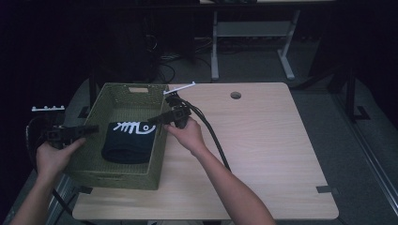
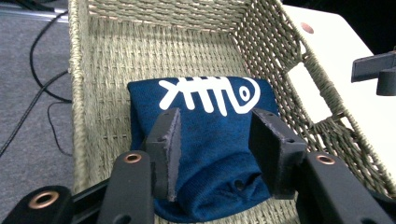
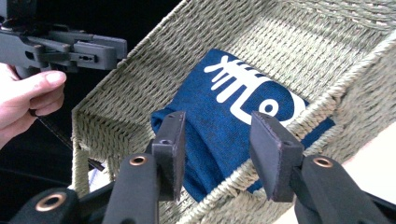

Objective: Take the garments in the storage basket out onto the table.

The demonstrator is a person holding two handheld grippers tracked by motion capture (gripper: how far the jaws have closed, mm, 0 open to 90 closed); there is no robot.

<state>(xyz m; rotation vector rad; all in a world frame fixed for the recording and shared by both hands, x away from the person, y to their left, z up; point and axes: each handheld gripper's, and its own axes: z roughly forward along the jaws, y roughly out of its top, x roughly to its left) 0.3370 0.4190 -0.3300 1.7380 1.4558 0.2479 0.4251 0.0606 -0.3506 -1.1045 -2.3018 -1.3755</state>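
The folded blue cloth (image 1: 127, 140) lies in the woven basket (image 1: 105, 101), between the left gripper (image 1: 89, 129) and right gripper (image 1: 157, 119), both half open, empty, above opposite rims.

Room dim; light falls mainly on the surface (image 1: 263, 140), a pale wood-grain top with rounded corners and a round cable hole (image 1: 235, 95) near its far edge. Black tape tabs (image 1: 324, 189) mark the near corners. Floor (image 1: 253, 63) grey carpet, with loose black cables (image 1: 164, 65) trailing. Beyond stands a second desk frame on white legs (image 1: 214, 47). Surroundings otherwise dark.
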